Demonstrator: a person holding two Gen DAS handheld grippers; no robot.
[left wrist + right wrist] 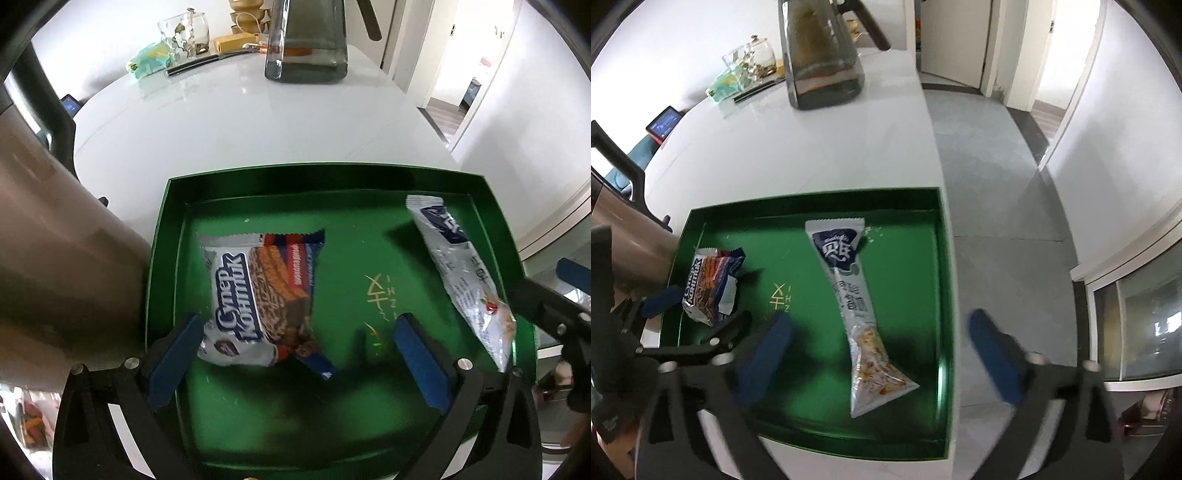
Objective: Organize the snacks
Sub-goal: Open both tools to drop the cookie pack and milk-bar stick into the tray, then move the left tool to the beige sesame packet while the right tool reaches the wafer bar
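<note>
My left tool [295, 354] stands wide open and empty over the green tray [162, 236]; the wafer packet [258, 299] lies between its pads, nearer the left one. My right tool [882, 354], equally spread and empty, hangs above the long white snack sachet [857, 306] at frame centre.

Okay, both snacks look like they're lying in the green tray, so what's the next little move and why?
Probably lift both grippers clear of the green tray. The wafer pack and the long white sachet lie flat on its floor. The left gripper and the right gripper are both open, holding nothing. No other loose snack shows clearly, so backing off seems the safest step.
</note>
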